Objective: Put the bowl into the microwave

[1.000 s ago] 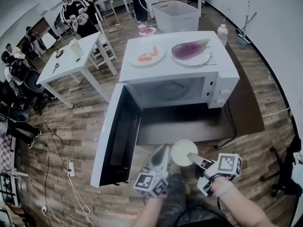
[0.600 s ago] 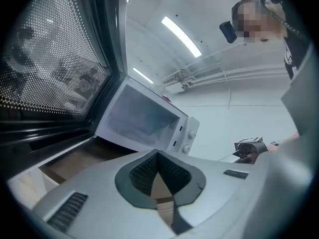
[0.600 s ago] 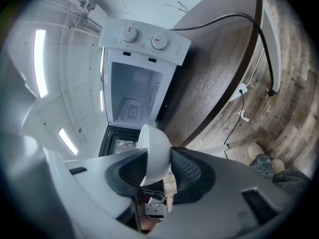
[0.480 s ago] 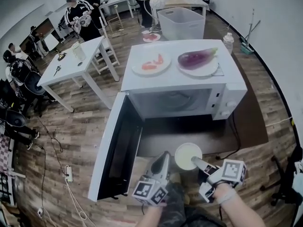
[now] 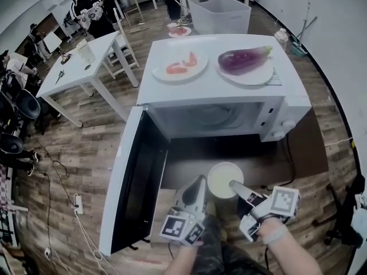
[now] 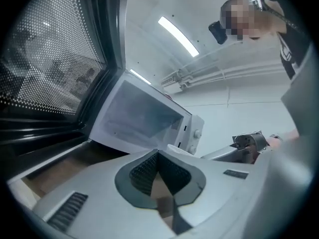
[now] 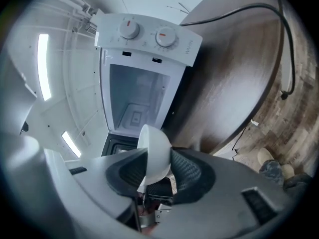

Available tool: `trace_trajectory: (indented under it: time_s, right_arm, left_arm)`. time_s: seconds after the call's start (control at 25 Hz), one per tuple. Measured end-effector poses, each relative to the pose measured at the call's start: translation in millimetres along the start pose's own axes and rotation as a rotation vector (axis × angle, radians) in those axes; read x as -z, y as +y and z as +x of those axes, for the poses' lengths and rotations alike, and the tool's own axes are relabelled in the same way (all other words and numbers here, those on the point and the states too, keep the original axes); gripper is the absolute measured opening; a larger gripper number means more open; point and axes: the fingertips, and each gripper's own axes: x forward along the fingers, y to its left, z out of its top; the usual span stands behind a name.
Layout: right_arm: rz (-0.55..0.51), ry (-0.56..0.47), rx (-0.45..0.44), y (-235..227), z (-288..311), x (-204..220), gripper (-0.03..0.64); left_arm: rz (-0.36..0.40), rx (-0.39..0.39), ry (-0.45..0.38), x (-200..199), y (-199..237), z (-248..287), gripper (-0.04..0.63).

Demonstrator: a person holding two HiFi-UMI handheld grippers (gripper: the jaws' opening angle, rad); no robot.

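Observation:
A white bowl [image 5: 223, 179] hangs in front of the open white microwave [image 5: 221, 105], just below its empty cavity [image 5: 209, 118]. My right gripper [image 5: 234, 186] is shut on the bowl's rim, one jaw inside and one outside. In the right gripper view the bowl [image 7: 154, 153] stands on edge between the pads of the right gripper [image 7: 157, 169], facing the cavity [image 7: 135, 101]. My left gripper [image 5: 198, 182] is shut and empty, just left of the bowl. In the left gripper view the left gripper [image 6: 158, 154] points at the microwave [image 6: 144, 116] beside the open door [image 6: 55, 59].
The microwave door [image 5: 135, 182] swings out to the left. On the microwave's top sit a plate with an eggplant [image 5: 243, 59] and a plate with red food [image 5: 180, 66]. A dark board [image 5: 301, 145] lies under the microwave. A white table [image 5: 77, 65], a bin [image 5: 221, 13] and people are behind.
The microwave has come closer and larger in the head view. Both grippers and the bowl have edged toward the opening, and the grip on the bowl is unchanged.

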Motion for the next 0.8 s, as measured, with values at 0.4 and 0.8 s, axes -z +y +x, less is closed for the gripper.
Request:
trace_trajectory:
  time_s: [0.4, 0.8]
  right_arm:
    - [-0.006, -0.019, 0.000, 14.2, 38.9, -28.5, 0.137]
    - [-0.029, -0.060, 0.034, 19.0, 66.3, -57.2, 0.137]
  left_arm:
    - [-0.015, -0.022, -0.006, -13.5, 24.4, 24.7, 0.000]
    - [-0.012, -0.060, -0.007, -25.9, 43.8, 54.2, 0.000]
